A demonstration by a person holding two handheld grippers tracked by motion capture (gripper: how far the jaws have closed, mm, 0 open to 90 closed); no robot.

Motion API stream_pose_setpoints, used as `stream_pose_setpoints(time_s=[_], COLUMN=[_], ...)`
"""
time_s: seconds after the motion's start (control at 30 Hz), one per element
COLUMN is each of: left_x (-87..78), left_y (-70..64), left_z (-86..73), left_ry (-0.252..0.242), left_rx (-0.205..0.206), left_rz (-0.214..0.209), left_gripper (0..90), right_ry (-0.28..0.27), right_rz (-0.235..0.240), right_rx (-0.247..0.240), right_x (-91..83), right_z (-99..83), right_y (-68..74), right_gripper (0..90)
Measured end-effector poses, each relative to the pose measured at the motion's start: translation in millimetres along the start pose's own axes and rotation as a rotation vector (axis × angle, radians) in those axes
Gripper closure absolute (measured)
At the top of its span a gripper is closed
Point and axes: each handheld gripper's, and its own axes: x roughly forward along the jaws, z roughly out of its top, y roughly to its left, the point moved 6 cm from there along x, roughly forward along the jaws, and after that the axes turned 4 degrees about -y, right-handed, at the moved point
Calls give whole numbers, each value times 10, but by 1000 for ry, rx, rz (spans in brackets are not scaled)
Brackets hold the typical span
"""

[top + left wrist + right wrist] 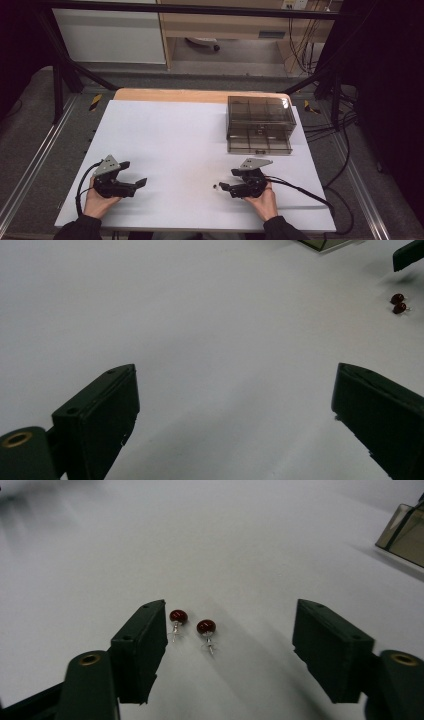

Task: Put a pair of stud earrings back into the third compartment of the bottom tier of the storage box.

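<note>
Here glossy round red earrings (192, 621), thin metal posts, between right claw (230, 630) jaws.

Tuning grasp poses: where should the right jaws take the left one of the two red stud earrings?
Grip the small dark-red round stud earring across its bead, coming straight down. Its thin metal post lies flat on the white table, and the bead sits beside one jaw of the open right gripper.

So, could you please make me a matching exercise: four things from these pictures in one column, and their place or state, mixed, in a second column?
Things:
1. left gripper
2. right gripper
3. red earrings
4. drawer box

Place or state:
A. smoky and see-through, at the far right of the table
B. lying as a pair on the white sheet
C. open over bare sheet, nothing between its jaws
D. open, with the pair between its jaws

Pairs: 1-C, 2-D, 3-B, 4-A
</note>
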Motion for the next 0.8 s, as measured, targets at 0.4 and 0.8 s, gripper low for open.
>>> stream_pose_setpoints(time_s=[0.4, 0.8], left_x=[-7, -6], left_y=[6, 0], left_z=[5, 4], left_ry=[-3, -4], left_rx=[1, 1], left_rz=[5, 1], left_gripper=[47, 47], right_ry=[25, 31], right_rz=[43, 65], right_rx=[-18, -32], right_x=[54, 98], right_z=[-47, -78], right_y=[33, 52], right_gripper=[542, 681])
